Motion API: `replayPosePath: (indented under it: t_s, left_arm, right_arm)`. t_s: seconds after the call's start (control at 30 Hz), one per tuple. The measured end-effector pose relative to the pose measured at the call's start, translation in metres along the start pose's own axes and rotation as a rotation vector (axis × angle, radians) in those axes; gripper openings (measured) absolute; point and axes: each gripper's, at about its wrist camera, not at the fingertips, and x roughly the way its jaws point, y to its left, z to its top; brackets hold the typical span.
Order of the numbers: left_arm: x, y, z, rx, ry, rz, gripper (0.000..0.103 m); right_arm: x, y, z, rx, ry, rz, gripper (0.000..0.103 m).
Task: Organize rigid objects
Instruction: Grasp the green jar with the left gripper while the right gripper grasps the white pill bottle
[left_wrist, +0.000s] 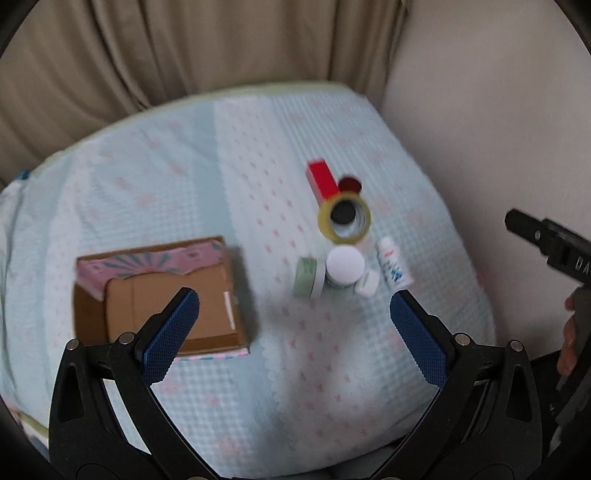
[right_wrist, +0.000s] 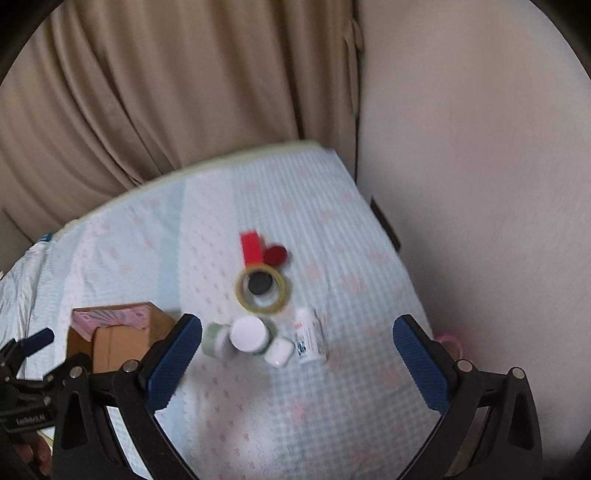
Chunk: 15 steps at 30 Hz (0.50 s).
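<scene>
Your left tool (left_wrist: 294, 301) spread wide, empty – right tool (right_wrist: 297, 325) same. Box (left_wrist: 159, 295) on bed (left_wrist: 184, 155), left. Right of it: tape (left_wrist: 344, 218), red block (left_wrist: 322, 180), jars (left_wrist: 344, 266), bottle (left_wrist: 393, 267) – clustered together.

Both wrist views high, angled down, sharing bed (left_wrist: 258, 147).

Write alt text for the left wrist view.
Open left tongs hover empty above a light blue bedspread. Ahead lie an open cardboard box and a cluster: red box, yellow tape roll, white-lidded jar, small white bottle.
</scene>
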Motion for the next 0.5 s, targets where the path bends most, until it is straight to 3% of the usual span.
replayPosePath:
  t_s: [0.27,0.43,0.5]
  left_arm:
    - [0.132,-0.024,0.006,0.108,0.199,-0.011,0.102]
    - [0.192,-0.028,-0.001,0.153,0.302,0.000,0.099]
    - [0.214,-0.027,-0.004,0.164,0.343,0.004,0.097]
  right_arm:
    - [0.109,-0.006,-0.010,-0.006,0.212,-0.055,0.103]
    - [0.176,-0.011,-0.018,0.039,0.305,-0.042,0.103]
    - [0.201,-0.013,-0.023,0.054,0.350,-0.044,0.096]
